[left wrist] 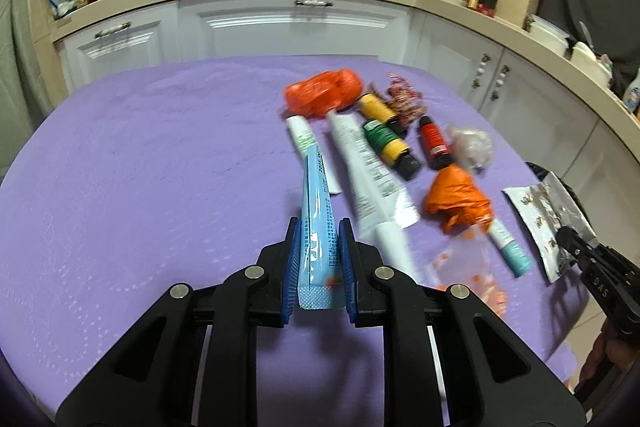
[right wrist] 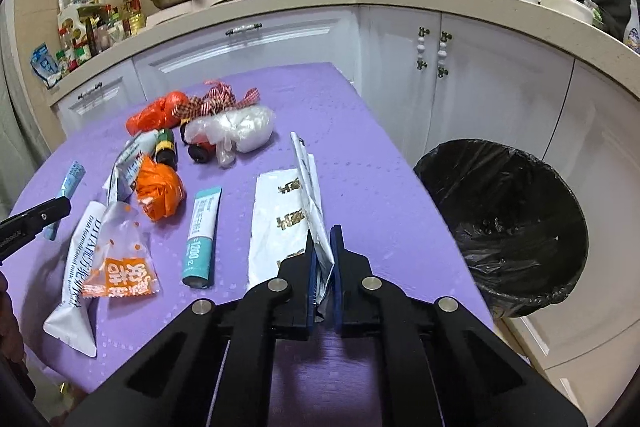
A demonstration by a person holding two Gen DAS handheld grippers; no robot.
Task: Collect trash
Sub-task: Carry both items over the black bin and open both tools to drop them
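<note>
A light blue tube (left wrist: 316,195) is clamped between the blue pads of my left gripper (left wrist: 319,223), its far end raised over the purple table (left wrist: 160,147). My right gripper (right wrist: 323,231) is shut on the upturned edge of a silver foil packet (right wrist: 276,227) that lies near the table's right side. From the left wrist view that packet (left wrist: 540,211) shows at the far right with the right gripper (left wrist: 566,235) on it. The left gripper (right wrist: 64,206) and the blue tube (right wrist: 72,179) appear at the left edge of the right wrist view.
A bin lined with a black bag (right wrist: 508,227) stands on the floor right of the table. Loose on the cloth lie orange bags (right wrist: 160,193), white tubes (left wrist: 368,171), a teal-capped tube (right wrist: 202,235), small bottles (left wrist: 390,143), a clear bag (right wrist: 240,131) and a printed sachet (right wrist: 120,255). White cabinets stand behind.
</note>
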